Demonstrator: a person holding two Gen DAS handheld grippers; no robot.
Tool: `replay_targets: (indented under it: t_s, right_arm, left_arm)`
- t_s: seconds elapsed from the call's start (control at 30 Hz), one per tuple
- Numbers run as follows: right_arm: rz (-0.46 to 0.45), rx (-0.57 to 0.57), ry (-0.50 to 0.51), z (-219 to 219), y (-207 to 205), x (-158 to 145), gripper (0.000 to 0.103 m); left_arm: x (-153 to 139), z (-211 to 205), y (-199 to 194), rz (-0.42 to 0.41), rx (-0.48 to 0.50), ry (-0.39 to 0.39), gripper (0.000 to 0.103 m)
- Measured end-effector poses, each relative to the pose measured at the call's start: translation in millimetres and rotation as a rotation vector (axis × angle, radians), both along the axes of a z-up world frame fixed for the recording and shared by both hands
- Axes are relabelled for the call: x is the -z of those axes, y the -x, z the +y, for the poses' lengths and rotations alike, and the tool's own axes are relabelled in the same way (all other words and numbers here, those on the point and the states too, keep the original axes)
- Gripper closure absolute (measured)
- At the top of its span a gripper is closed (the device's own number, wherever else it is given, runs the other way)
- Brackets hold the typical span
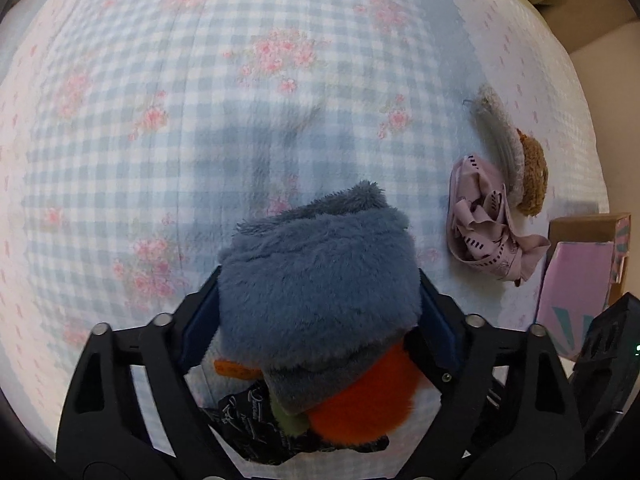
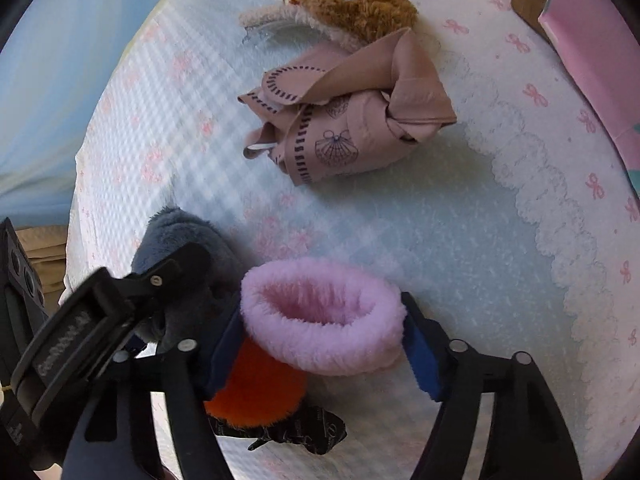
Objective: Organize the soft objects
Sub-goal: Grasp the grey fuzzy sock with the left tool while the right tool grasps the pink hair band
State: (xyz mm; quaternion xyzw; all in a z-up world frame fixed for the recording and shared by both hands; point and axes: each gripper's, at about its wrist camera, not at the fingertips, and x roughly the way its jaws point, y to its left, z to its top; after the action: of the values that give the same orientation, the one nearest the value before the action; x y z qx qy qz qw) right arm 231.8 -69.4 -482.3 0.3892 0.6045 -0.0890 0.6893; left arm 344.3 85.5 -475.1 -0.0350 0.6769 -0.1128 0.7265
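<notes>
My left gripper (image 1: 318, 300) is shut on a fluffy grey-blue sock (image 1: 316, 276), held above the bed. My right gripper (image 2: 322, 328) is shut on a fluffy pink sock (image 2: 324, 316), just right of the left gripper (image 2: 160, 280) and its grey-blue sock (image 2: 176, 236). An orange fuzzy piece (image 1: 360, 396) sits under both socks, also in the right wrist view (image 2: 256, 388), with a black printed tag (image 2: 304, 428) below it. A knotted mauve cloth with shell print (image 2: 344, 120) lies ahead; it also shows in the left wrist view (image 1: 488, 228).
A brown plush toy (image 2: 356, 4) and a grey-cream furry piece (image 1: 500, 136) lie beyond the mauve cloth. A cardboard box with a pink panel (image 1: 580, 276) stands at the right. The bedspread (image 1: 240, 120) is blue gingham with pink flowers; its edge runs along the left (image 2: 92, 160).
</notes>
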Motion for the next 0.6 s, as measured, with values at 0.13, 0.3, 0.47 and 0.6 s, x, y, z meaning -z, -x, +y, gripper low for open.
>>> replay_targets:
  t_s: [0.13,0.3,0.47,0.6]
  right_arm:
    - [-0.008,0.002,-0.006,-3.0,0.3,-0.4,0.051]
    - [-0.021,-0.01,-0.003,-5.8,-0.3,-5.5,0.068]
    - [-0.049,-0.02,-0.005,-5.6,3.2,-15.7,0.075]
    - [-0.086,-0.027,0.022,-5.9,3.4,-29.3,0.076]
  left_arm:
    - [-1.8,-1.8,2.3,-0.01,0.015,-0.013,0.036]
    - [-9.5,-4.1,-0.3,-0.023,0.011,-0.011,0.05]
    - [-21.9,-1.4,-2.1,-0.04,0.017,-0.007,0.058]
    - [-39.4,1.8,-2.3,-0.078,0.02,-0.009,0.058]
